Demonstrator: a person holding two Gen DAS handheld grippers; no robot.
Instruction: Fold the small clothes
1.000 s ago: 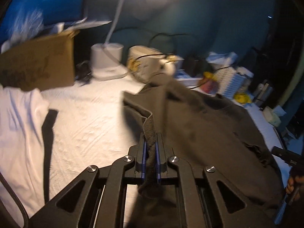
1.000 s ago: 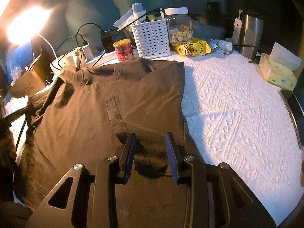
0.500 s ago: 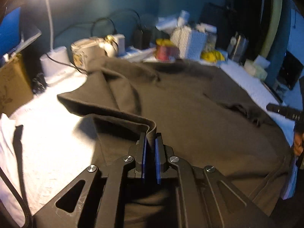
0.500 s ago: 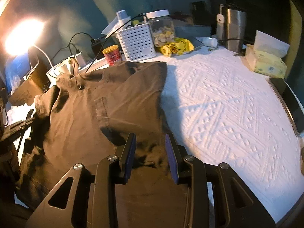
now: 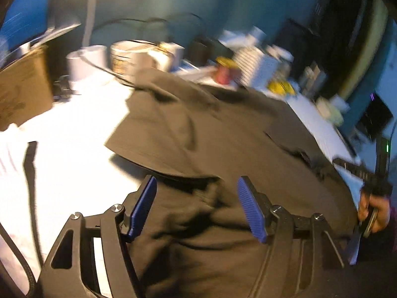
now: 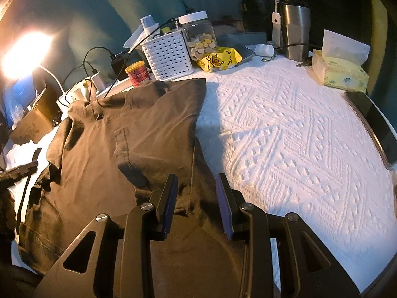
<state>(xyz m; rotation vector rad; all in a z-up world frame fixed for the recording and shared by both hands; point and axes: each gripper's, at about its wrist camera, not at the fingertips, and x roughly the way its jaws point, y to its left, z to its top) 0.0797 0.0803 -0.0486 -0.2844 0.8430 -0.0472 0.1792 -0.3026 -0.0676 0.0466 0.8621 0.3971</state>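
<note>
Brown cotton shirt (image 6: 139,134) lies spread on the white textured tablecloth (image 6: 285,136), covering the left half of the table, with its left sleeve side doubled over the body. Left gripper (image 5: 196,203) sits over the near left fold; its jaws are opening, blue pads apart, fabric lying loose between them and not pinched. Likely reason: the folded flap is laid down and is being let go. Left view is motion-blurred, so fine creases are unclear.

Right gripper (image 6: 196,198) is at the near right hem, jaws partly spread either side of a raised ridge of cloth. Whether the pads press it, I cannot tell; the ridge looks bunched between them, which would suit holding the hem to keep the shirt from sliding.

Far edge holds clutter: white basket (image 6: 168,54), red can (image 6: 137,73), tissue box (image 6: 340,74). These stay clear of the shirt, except the can, just beside the collar.
</note>
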